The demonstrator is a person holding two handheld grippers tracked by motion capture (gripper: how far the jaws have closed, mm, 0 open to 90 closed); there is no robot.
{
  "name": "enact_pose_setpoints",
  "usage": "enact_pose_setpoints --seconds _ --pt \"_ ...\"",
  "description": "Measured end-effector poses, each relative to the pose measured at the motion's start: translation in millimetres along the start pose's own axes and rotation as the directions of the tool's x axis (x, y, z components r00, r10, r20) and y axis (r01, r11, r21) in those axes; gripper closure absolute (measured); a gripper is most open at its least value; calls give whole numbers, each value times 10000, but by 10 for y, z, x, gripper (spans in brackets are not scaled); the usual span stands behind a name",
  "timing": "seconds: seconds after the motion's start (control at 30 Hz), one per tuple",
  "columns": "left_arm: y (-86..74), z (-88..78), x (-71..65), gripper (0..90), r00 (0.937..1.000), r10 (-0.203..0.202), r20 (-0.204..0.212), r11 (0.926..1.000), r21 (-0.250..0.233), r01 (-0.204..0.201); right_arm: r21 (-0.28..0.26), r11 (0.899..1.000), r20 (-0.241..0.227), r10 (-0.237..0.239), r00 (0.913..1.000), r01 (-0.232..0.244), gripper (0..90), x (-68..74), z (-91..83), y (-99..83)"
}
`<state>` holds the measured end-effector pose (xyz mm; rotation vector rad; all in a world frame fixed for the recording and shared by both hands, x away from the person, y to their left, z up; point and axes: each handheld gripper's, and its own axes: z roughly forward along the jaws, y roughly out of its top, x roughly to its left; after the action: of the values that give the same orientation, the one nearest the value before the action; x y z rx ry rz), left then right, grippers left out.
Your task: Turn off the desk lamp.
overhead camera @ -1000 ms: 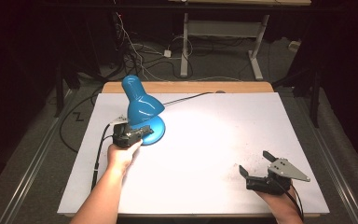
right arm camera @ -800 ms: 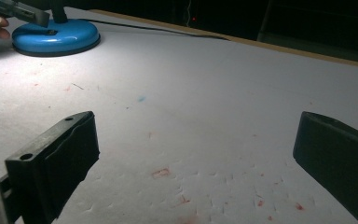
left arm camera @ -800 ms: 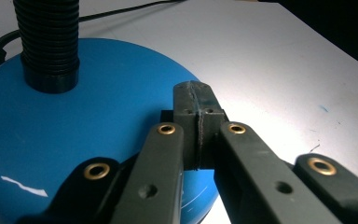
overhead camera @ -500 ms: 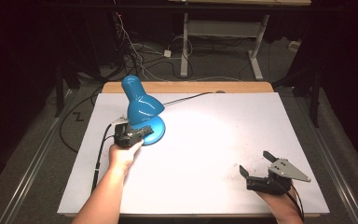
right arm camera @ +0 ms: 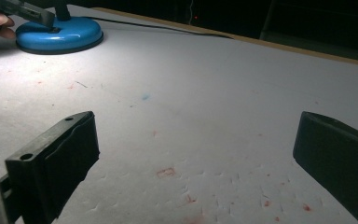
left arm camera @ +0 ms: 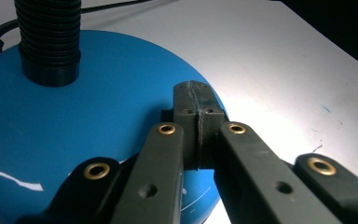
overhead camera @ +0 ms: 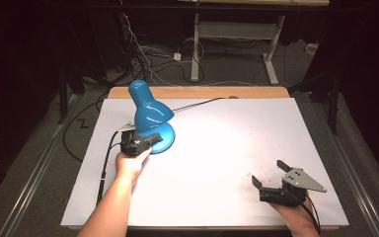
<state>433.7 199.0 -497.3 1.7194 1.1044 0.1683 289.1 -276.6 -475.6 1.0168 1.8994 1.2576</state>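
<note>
a white table (overhead camera: 227, 163) seen from above, with a person's two forearms coming in from the near edge, each hand holding a black two-jaw gripper. a blue desk lamp (overhead camera: 148, 116) stands at the left rear part of the table, its shade tilted up and away and its round blue base (overhead camera: 164, 138) flat on the surface. a black cord (overhead camera: 197, 103) runs from the lamp toward the far edge of the table.

the left gripper (overhead camera: 150, 139) rests over the near edge of the lamp's base. in the left gripper view its jaws are pressed together with nothing between them, tips lying on top of the blue base (left arm camera: 74, 121), just in front of the lamp's black ribbed neck (left arm camera: 49, 42).

the right gripper (overhead camera: 271, 178) sits near the front right corner of the table, well apart from the lamp, a grey three-cornered plate (overhead camera: 302, 180) on top of it. in the right gripper view its jaws stand wide apart and hold nothing, over bare table (right arm camera: 205, 116) marked with small red specks
</note>
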Motion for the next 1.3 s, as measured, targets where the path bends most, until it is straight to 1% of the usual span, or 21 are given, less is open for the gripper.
enact_pose_setpoints --seconds 0.23,0.33,0.37,0.43,0.53,0.6,0.67,0.77,0.8,0.87,0.93,0.97,1.03,1.1,1.23,1.3 --pt "-1 5 -2 883 10000 -4 -45 10000 -2 4 6 10000 -33 18 10000 -18 9 10 6 0" --pt "0 9 -9 883 9999 -11 -142 10000 6 11 10 10000 -33 67 10000 -67 9 10 8 -2" --pt "1 17 -8 883 9995 -64 -319 9999 89 67 13 10000 -43 63 10000 -63 9 8 8 -3" --pt "4 20 -11 885 9992 -79 -382 9999 82 82 3 10000 -40 45 10000 -45 9 7 9 -2" --pt "2 17 -9 885 9993 -113 -365 9999 66 115 -1 10000 -30 70 10000 -70 9 9 5 -2" --pt "1 15 -12 884 9992 -67 -392 9999 73 70 -4 10000 -20 82 10000 -82 9 7 2 -3" --pt "2 11 -11 884 9992 -146 -373 9999 69 148 5 9999 -13 109 9999 -109 9 0 0 -7" --pt "8 -3 -10 884 9993 -160 -334 9999 39 161 -11 9999 21 164 9999 -164 9 -6 -8 -1" --pt "8 -16 -11 884 9993 -214 -316 9998 5 214 -57 9999 15 98 10000 -98 9 -14 -14 4" --pt "11 -42 -14 884 9992 -238 -327 9997 -28 237 -129 9998 42 118 9999 -117 9 -24 -29 14" --pt "14 -66 -28 884 9987 -39 -499 9999 157 47 -135 9998 85 160 9998 -159 9 -38 -35 13" --pt "14 -80 -35 884 9985 58 -552 9996 270 -43 -127 9997 105 200 9997 -199 9 -45 -34 9" --pt "9 -115 -55 884 9980 190 -599 9992 349 -170 -101 9997 131 243 9996 -242 9 -55 -35 7" --pt "1 -154 -76 884 9974 282 -658 9990 352 -259 -118 9996 132 259 9996 -257 9 -53 -37 10" --pt "-39 -246 -115 883 9976 362 -588 9991 242 -348 -161 9997 157 169 9997 -167 9 -55 -46 18" --pt "-62 -286 -143 883 9972 444 -598 9987 282 -427 -189 9996 193 213 9996 -209 9 -56 -56 22"
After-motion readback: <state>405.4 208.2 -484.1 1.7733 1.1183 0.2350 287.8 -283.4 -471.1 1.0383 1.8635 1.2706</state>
